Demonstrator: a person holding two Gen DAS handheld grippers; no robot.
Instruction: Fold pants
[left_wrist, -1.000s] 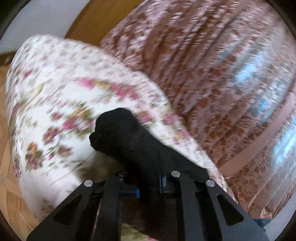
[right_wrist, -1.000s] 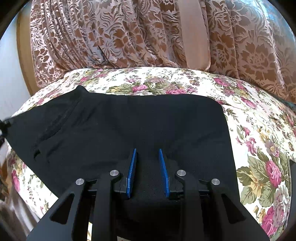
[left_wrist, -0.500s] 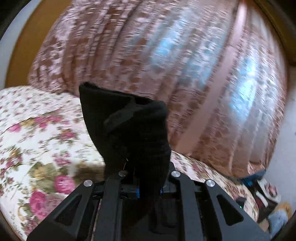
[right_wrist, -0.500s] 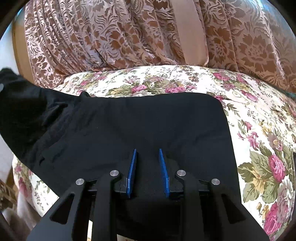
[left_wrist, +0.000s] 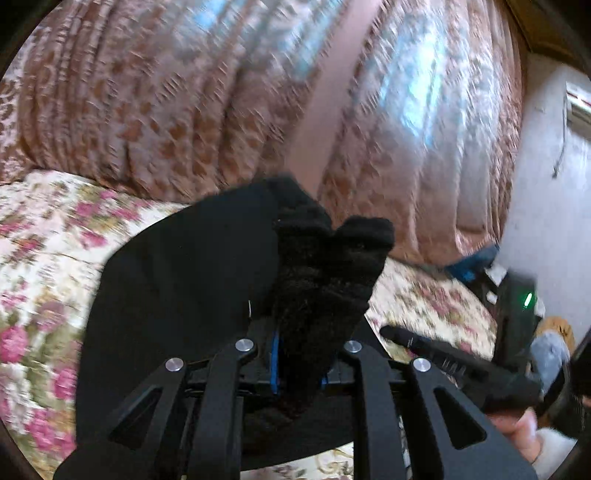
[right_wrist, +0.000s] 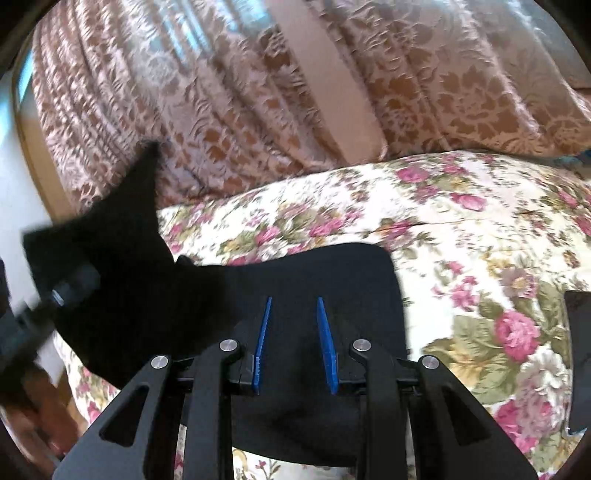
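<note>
The black pants lie across a floral bedspread. My right gripper is shut on their near edge, with black cloth filling the gap between its blue pads. That edge is lifted off the bed. My left gripper is shut on a bunched end of the pants, which stands up out of the jaws. It holds this end above the flat part. In the right wrist view the lifted end rises to a peak at the left.
A patterned brown curtain hangs behind the bed. The right tool's black body, its green light and a hand show at the left view's right edge. A white wall stands beyond.
My left gripper has swung to the right and upward, carrying its end of the pants over the flat part towards the right gripper. The right gripper has risen slightly and rolled, still gripping.
</note>
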